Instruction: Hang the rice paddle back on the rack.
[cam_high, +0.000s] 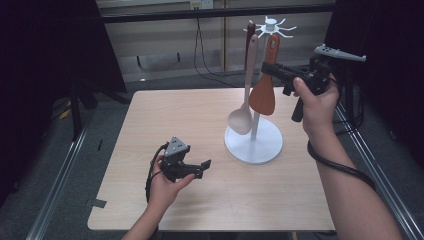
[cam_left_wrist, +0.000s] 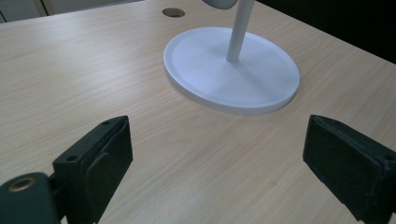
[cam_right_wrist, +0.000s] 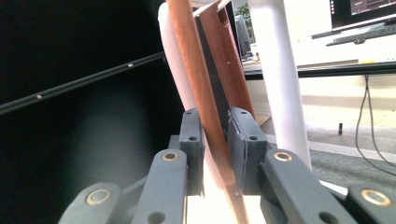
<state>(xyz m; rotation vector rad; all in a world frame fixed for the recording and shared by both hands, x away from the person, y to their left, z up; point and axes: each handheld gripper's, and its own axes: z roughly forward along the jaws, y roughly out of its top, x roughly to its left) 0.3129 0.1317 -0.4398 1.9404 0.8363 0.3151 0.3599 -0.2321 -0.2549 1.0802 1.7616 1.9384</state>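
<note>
Right tongs pinching brown spatula handle, long axis near vertical, hanging off white rack just beyond the tips, loose grip maybe; left tongs gaping, empty, low over worktop, well short of the rack.

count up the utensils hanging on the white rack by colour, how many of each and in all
Brown utensils: 2, a wide spatula with the right gripper at its handle, and a darker one behind the pole
Pale utensils: 1, the spoon
Total: 3 utensils on the rack
</note>
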